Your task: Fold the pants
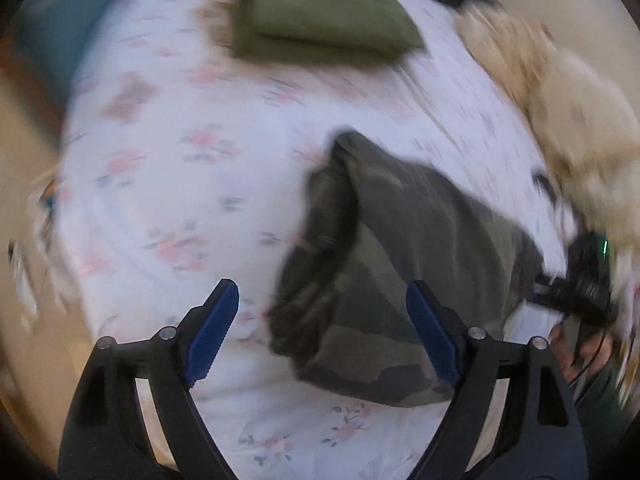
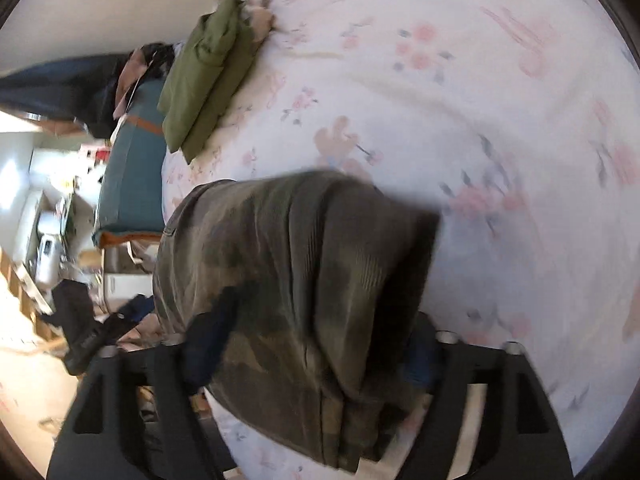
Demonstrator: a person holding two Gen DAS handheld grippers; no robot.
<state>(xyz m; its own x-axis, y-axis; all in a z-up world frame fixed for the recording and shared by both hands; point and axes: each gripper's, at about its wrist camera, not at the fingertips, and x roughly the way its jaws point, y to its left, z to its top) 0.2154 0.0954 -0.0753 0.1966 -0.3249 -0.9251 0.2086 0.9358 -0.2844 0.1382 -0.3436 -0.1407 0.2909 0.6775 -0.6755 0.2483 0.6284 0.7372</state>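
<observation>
Two tongs work: the right gripper (image 2: 316,344) pinches the soft camouflage pants (image 2: 288,280) mid-frame to carry a fold; the left gripper (image 1: 324,332) gapes wide above the flowery white bedsheet (image 1: 192,184).

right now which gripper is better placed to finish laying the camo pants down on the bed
Right. The right gripper has the camo pants bunched between its fingers, the fabric draped over the floral sheet. The left gripper is open, holding nothing, above the pants.

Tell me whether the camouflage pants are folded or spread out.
Folded. The camouflage pants lie doubled into a thick bundle on the flowered sheet, with stacked layers visible along the near edge in the right wrist view.
</observation>
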